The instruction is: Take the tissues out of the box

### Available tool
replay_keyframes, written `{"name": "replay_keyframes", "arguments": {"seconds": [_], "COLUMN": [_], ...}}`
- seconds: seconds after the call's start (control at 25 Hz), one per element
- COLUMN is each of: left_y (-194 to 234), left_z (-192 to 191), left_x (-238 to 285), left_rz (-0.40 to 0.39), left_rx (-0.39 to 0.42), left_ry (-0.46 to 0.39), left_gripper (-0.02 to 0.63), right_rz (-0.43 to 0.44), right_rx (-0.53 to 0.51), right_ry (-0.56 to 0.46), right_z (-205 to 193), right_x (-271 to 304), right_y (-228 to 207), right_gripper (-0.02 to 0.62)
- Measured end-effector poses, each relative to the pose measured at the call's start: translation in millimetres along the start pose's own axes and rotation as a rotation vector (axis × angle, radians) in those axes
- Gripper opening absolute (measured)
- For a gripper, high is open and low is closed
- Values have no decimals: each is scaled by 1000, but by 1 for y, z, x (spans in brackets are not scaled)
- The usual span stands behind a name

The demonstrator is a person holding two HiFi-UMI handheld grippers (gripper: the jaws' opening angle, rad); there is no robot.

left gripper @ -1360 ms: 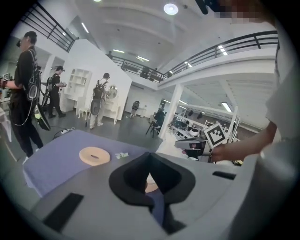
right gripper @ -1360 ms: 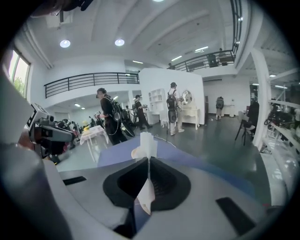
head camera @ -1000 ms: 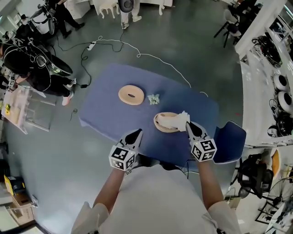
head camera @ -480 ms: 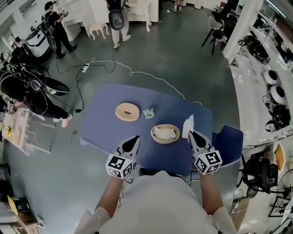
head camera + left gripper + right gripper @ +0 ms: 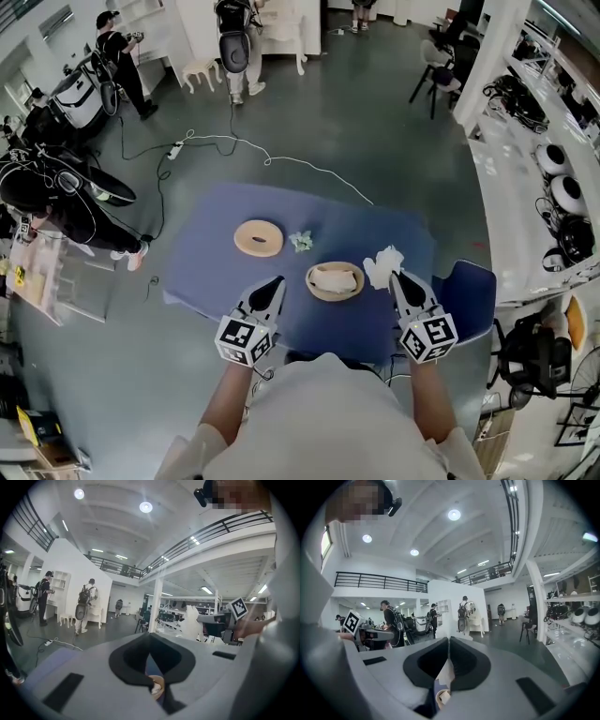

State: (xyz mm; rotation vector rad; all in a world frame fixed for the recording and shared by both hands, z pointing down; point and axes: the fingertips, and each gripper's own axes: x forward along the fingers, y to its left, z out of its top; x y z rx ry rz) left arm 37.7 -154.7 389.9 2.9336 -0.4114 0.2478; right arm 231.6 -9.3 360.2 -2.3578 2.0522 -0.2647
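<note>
Evidently the right gripper (image 5: 395, 277) pinches a tissue (image 5: 382, 263) in its fingers, clear of the box (image 5: 335, 281); left gripper (image 5: 278, 280) fingers pressed together, empty.

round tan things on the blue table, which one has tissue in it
The round box nearest the person, with white tissue in its middle. The other, farther left, is a flat ring with a bare hole.

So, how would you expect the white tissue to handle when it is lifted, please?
Probably floppy: the tissue sits crumpled at the tip of the right hand-held gripper. Likely very light, since a small pinch carries it.
</note>
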Motion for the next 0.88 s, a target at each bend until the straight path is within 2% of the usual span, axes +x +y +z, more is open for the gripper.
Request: {"name": "replay_keyframes", "arguments": {"seconds": [0.88], "left_y": [-20], "left_z": [-3], "left_x": [-5], "left_rz": [39], "left_rx": [-8], "left_ry": [-12], "left_gripper": [8], "right_rz": [64], "right_rx": [-7], "right_ry": [-17], "right_z": [2], "right_x": [-11], "right_y": [2], "right_gripper": [34]}}
